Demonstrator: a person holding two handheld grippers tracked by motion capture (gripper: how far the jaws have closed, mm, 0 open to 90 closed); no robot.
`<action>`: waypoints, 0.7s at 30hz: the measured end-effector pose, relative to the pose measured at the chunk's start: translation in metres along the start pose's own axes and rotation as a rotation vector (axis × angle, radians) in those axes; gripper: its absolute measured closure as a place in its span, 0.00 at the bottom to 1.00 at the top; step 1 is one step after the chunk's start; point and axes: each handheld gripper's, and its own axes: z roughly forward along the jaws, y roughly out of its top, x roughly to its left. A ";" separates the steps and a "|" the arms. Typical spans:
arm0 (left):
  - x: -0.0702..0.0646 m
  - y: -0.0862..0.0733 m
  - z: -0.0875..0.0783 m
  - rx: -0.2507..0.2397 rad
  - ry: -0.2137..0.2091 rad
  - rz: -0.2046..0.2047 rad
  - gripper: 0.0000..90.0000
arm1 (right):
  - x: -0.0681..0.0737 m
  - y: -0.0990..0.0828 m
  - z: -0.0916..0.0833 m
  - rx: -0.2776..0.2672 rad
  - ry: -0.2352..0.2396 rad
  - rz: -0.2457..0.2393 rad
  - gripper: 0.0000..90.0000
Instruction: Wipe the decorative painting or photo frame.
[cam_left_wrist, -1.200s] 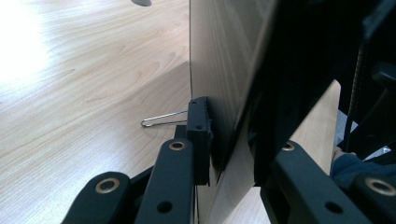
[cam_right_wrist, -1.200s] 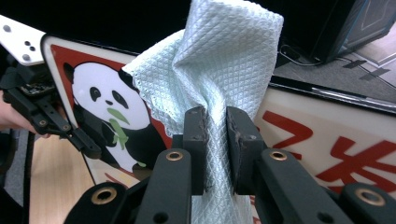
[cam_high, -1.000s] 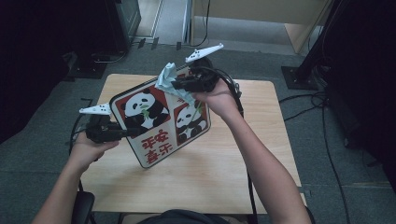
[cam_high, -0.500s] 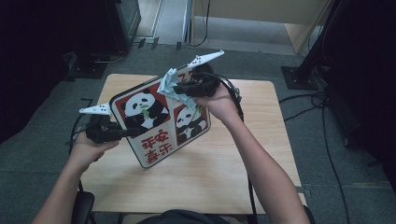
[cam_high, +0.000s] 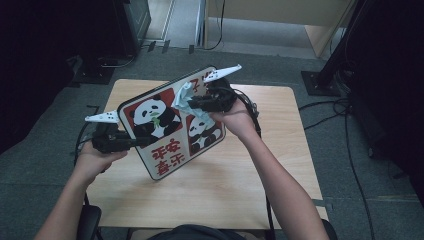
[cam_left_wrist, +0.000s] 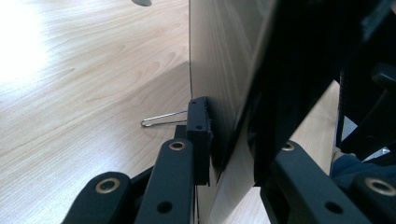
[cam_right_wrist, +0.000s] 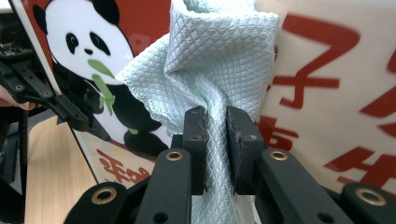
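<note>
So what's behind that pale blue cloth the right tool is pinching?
Behind the cloth stands the panda board: one panda eating bamboo shows to its left, red characters to its right. The strip of print directly under the cloth is covered. The right gripper clamps the cloth.

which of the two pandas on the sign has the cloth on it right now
The right-hand panda, the smaller one near the right hand-held gripper: the light blue cloth hangs over its top. The bigger panda with green bamboo, nearer the left hand-held gripper, is uncovered.
</note>
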 end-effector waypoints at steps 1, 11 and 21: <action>0.000 0.000 0.000 0.001 0.000 0.000 0.87 | 0.000 -0.002 0.000 0.001 0.002 0.002 0.88; 0.000 0.000 0.000 0.000 -0.001 0.000 0.87 | -0.003 -0.022 0.008 -0.006 0.016 0.020 0.88; 0.000 0.000 0.000 0.000 -0.002 -0.001 0.87 | -0.005 -0.047 0.015 -0.001 0.019 0.016 0.88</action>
